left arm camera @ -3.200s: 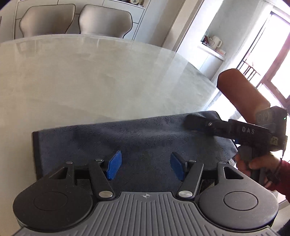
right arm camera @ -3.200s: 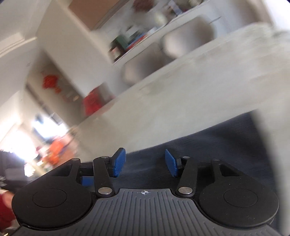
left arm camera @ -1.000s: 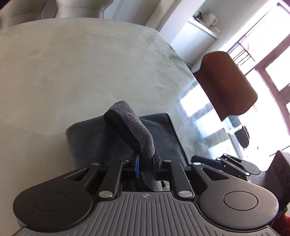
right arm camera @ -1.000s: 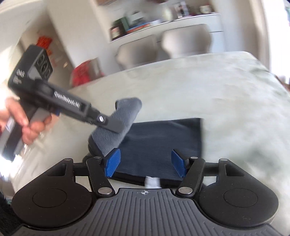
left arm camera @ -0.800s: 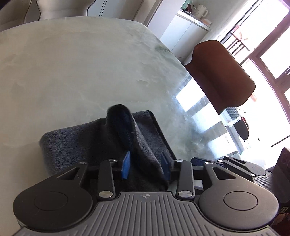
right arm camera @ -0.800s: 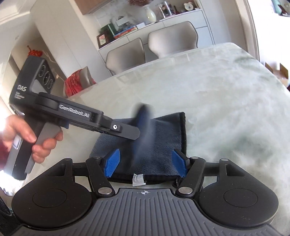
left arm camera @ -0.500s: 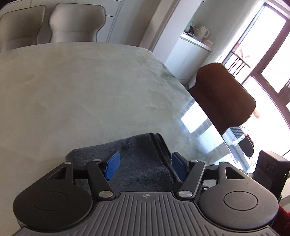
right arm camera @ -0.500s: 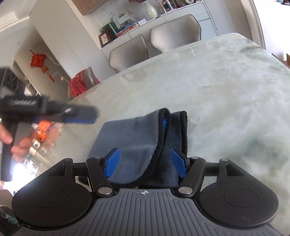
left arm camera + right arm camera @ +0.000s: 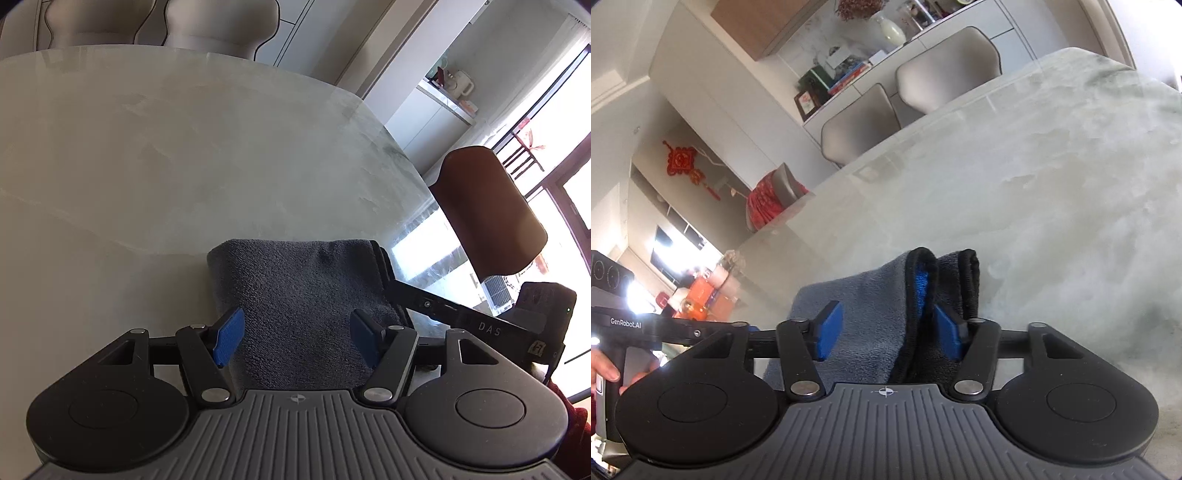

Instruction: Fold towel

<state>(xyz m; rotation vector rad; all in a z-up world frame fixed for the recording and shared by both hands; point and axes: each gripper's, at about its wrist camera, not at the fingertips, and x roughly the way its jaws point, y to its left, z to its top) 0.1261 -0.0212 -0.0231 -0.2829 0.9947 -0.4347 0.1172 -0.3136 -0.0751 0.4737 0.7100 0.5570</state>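
folded towel (image 9: 303, 299) lying on the counter (image 9: 147, 166), lower centre of frame.
left gripper (image 9: 295, 338) is hovering spread above the top layer, pinching nothing; right gripper (image 9: 888, 332) is closing around the raised hemmed edge, apparently to flatten the fold.
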